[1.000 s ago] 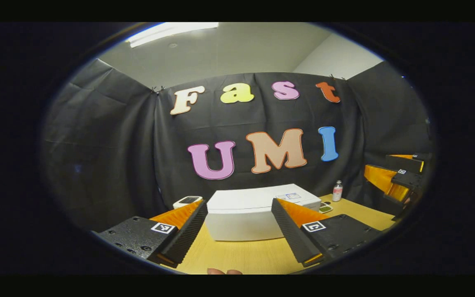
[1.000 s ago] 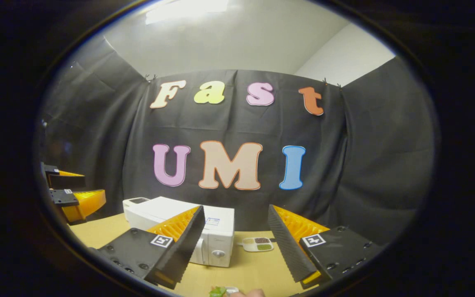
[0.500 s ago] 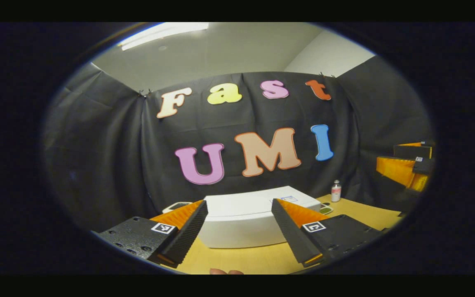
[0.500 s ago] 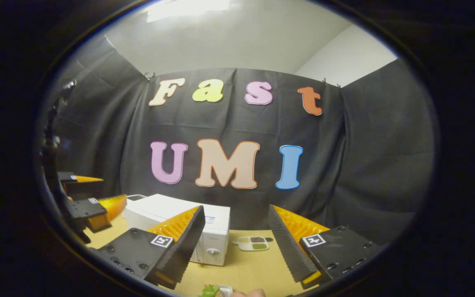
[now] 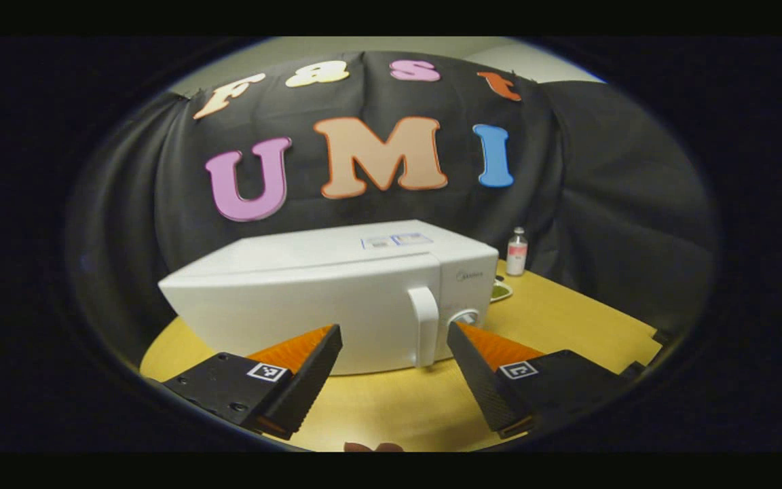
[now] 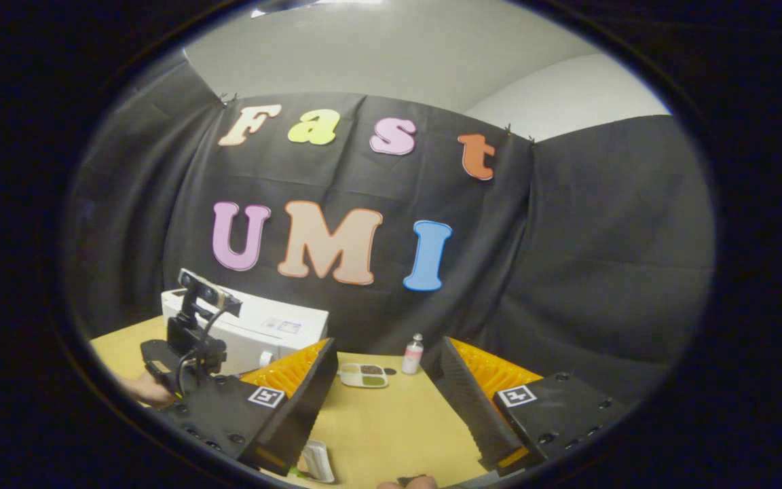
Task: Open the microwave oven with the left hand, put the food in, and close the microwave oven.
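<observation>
Microwave door shut, on table, just beyond left gripper. Jaws spread, empty; handle sits between them, not touched. I'd ease forward, square on handle, pinch mid-height, pull along hinge arc. Right gripper spread, idle; tray far.

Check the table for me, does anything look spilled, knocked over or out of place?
Nothing stands out. The white boxy microwave oven sits flat on the wooden table with its door shut, the small clear bottle stands upright, and the divided food tray lies level.
</observation>
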The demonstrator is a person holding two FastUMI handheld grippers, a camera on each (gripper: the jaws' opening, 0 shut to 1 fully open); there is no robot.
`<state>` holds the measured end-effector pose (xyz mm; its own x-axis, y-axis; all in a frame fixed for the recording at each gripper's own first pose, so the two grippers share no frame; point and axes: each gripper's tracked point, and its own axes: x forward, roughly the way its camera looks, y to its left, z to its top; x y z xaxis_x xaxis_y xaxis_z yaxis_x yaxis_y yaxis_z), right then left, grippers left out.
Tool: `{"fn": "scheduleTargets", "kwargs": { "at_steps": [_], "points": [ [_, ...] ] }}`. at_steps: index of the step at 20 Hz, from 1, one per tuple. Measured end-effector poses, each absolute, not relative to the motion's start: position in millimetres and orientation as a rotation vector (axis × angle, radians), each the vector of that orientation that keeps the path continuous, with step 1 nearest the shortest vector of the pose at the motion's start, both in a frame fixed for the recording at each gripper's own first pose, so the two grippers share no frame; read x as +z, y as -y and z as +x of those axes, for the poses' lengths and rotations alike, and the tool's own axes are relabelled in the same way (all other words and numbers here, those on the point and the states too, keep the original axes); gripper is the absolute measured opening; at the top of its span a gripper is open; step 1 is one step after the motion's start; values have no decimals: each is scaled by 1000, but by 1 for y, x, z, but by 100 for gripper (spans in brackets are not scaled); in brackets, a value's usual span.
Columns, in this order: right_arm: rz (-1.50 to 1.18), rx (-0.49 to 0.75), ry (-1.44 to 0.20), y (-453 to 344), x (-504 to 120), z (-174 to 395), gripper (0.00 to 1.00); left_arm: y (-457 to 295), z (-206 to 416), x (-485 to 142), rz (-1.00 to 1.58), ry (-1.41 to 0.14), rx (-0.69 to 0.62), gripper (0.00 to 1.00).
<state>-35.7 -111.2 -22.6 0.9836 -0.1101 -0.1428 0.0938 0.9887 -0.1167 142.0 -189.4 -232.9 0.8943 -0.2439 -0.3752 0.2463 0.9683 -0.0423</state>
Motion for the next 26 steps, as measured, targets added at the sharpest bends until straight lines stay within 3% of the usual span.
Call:
{"fn": "scheduleTargets", "kwargs": {
  "at_steps": [12,14,15,17,23,26],
  "points": [
    [-100,-162,-226,142,-43,-52,97,218,172,-262,18,-427,-249,97],
    [-94,-165,-231,143,-45,-51,97,211,178,-264,32,-431,-227,80],
    [-91,-165,-232,144,-45,-50,97,214,181,-267,9,-433,-238,57],
    [-89,-170,-228,146,-44,-50,97,215,177,-264,-15,-454,-247,29],
    [-55,-160,-226,139,-47,-47,98,218,174,-266,-73,-469,-316,6],
    [-50,-137,-219,129,-45,-45,97,218,171,-267,-30,-476,-356,1]
  ]
}}
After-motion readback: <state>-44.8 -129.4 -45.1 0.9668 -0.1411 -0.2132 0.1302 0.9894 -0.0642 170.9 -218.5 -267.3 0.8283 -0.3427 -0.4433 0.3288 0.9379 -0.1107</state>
